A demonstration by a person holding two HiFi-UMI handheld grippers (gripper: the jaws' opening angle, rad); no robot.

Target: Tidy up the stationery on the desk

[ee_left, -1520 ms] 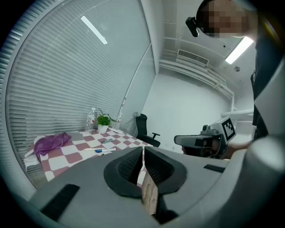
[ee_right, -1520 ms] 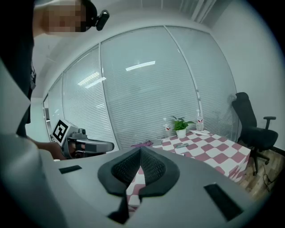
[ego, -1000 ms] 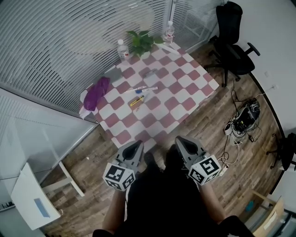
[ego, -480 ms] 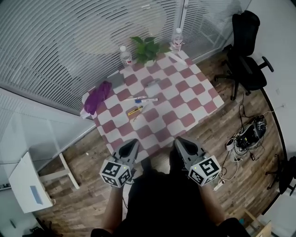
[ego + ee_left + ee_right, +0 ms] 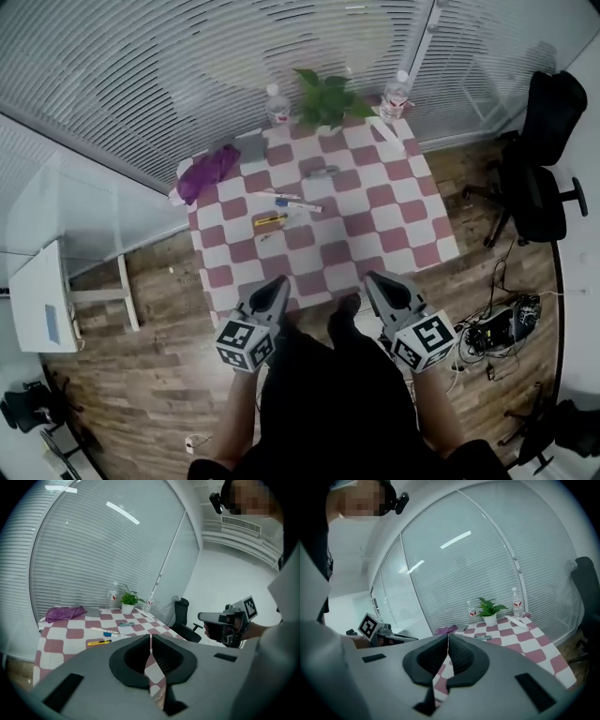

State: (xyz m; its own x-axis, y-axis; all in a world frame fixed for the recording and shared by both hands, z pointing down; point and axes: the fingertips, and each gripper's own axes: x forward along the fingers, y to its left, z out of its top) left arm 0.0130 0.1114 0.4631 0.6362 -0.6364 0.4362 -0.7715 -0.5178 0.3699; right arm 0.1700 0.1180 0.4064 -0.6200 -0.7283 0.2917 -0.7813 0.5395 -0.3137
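the left gripper [image 5: 151, 641] is holding its jaws pressed together with nothing between them. the right gripper [image 5: 448, 644] is doing the same, its pads meeting in a thin line on no object. in the head view both are hovering off the near edge of the table [image 5: 412, 220], one at about 7 o'clock from its middle and the other at 5 o'clock. both are pointing toward the checked top and touching nothing.

the stationery is lying loose on the table, in no holder. a yellow knife [image 5: 270, 220], a white pen [image 5: 278, 196] and a blue-capped marker [image 5: 298, 205] are sitting close together at about 9 o'clock from the middle. a small grey item [image 5: 322, 172] is lying apart from them toward 12 o'clock, and a white strip [image 5: 386, 131] is resting near the 1 o'clock corner.

the containers are standing along the far edge. a white pot [image 5: 490, 619] at 12 o'clock is holding a green plant [image 5: 328, 97]. a capped bottle [image 5: 277, 103] is standing upright at 11 o'clock and a second bottle [image 5: 397, 94] at 1 o'clock; how full they are cannot be told. a purple cloth [image 5: 208, 172] is lying bunched at 10 o'clock.
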